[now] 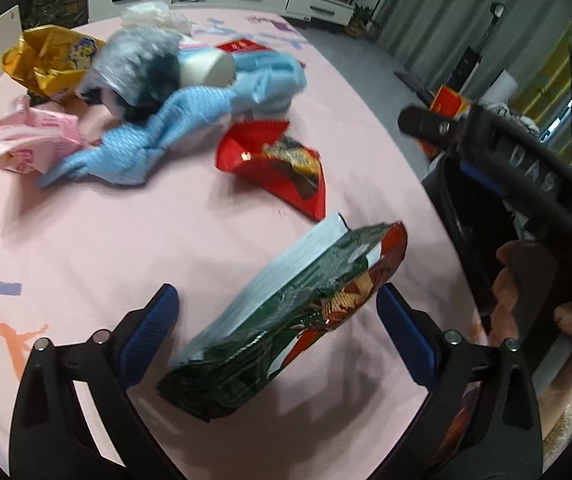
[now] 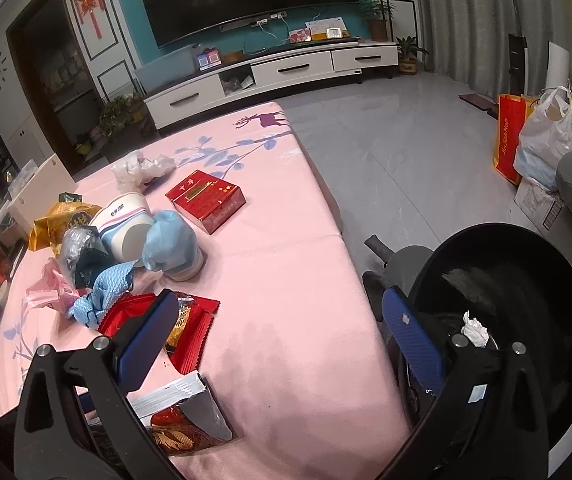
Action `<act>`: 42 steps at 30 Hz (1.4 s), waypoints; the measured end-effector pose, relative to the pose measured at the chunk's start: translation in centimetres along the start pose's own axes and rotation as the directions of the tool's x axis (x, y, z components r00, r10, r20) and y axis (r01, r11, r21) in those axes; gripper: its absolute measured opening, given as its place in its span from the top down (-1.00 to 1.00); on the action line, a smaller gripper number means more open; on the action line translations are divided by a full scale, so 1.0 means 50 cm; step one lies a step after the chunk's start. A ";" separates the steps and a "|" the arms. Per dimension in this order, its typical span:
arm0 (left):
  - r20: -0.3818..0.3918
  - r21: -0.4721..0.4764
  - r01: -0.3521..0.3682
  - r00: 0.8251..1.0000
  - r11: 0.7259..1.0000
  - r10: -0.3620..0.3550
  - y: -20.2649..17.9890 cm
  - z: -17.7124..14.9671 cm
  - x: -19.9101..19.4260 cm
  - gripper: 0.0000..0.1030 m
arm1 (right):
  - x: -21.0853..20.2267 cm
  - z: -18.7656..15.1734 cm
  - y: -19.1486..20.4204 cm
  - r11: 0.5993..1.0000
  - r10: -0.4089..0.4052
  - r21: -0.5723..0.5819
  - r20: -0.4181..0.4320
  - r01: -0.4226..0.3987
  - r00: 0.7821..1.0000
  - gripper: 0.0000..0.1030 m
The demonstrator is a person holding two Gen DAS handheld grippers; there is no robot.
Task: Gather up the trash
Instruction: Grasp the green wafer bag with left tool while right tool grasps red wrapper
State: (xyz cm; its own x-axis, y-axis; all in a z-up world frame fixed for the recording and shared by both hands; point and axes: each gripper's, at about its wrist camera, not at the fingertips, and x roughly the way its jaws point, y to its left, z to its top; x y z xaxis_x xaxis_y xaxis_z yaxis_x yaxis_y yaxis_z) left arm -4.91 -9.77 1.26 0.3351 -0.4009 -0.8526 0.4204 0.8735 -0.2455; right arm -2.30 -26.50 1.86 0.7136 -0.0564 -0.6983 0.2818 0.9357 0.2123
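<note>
Left gripper [image 1: 277,332] open w/ green snack bag [image 1: 286,320] between pads, untouched. Centre, then clamp bag's middle near table edge [image 1: 426,208]. Right gripper [image 2: 277,344] open, empty.

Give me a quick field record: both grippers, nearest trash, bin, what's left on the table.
left gripper: open, jaws either side of the green snack bag, pads not pressing
right gripper: open, empty
bin: black, off the table's edge by the right gripper, white crumpled tissue inside
table: pink cloth
left on table: red wrapper, blue cloth, paper cup, red box, yellow bag
</note>
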 end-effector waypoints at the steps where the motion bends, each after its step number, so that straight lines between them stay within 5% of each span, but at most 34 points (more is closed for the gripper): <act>1: 0.015 0.014 -0.024 1.000 1.000 0.023 -0.006 -0.001 0.001 -0.72 | 0.001 -0.001 0.002 1.000 -0.001 -0.004 -0.002 0.001 1.000 -0.93; 4: 0.038 0.063 -0.090 0.995 0.994 0.088 -0.028 -0.007 0.004 -0.15 | 0.002 -0.001 0.003 1.000 -0.002 -0.007 -0.007 0.002 1.000 -0.93; 7: 0.045 0.058 -0.069 0.997 0.996 0.066 -0.033 -0.009 0.002 0.40 | 0.001 0.000 0.001 1.000 -0.002 -0.002 -0.004 0.002 1.000 -0.93; 13: 0.043 -0.034 0.052 0.998 0.998 -0.050 -0.013 -0.004 -0.024 0.46 | -0.001 0.001 -0.006 1.000 -0.008 0.007 -0.006 0.008 1.000 -0.93; 17: 0.142 -0.067 0.065 0.988 0.996 -0.055 0.014 0.007 -0.085 0.47 | -0.002 0.003 -0.009 1.000 -0.008 0.012 -0.004 0.008 1.000 -0.93; 22: 0.235 -0.207 0.027 0.972 0.978 0.023 0.107 0.021 -0.145 0.46 | 0.015 0.009 0.007 0.999 0.043 0.022 -0.053 -0.042 0.998 -0.93; 26: 0.246 -0.329 -0.074 0.956 0.941 0.161 0.180 0.023 -0.164 0.46 | 0.039 0.011 0.063 0.994 0.109 0.014 -0.111 -0.108 0.988 -0.93; 30: 0.249 -0.399 -0.054 0.954 0.915 0.165 0.227 0.022 -0.174 0.45 | 0.074 0.011 0.136 0.989 0.144 -0.014 -0.173 -0.149 0.974 -0.93; 37: 0.270 -0.470 -0.064 0.939 0.880 0.212 0.273 0.011 -0.190 0.45 | 0.164 -0.004 0.222 0.989 0.088 -0.089 -0.284 -0.118 0.955 -0.93; 42: 0.271 -0.508 -0.037 0.942 0.860 0.200 0.300 0.013 -0.191 0.45 | 0.174 -0.012 0.232 0.987 0.038 -0.143 -0.256 -0.077 0.966 -0.85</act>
State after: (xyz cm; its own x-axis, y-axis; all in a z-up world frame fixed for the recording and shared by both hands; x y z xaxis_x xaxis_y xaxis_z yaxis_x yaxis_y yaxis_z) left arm -1.24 6.99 6.01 0.6281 -0.2775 -0.7270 -0.0790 0.9067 -0.4143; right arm 6.80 -15.95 -2.15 0.5354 0.0705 -0.8417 0.1315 0.9774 0.1655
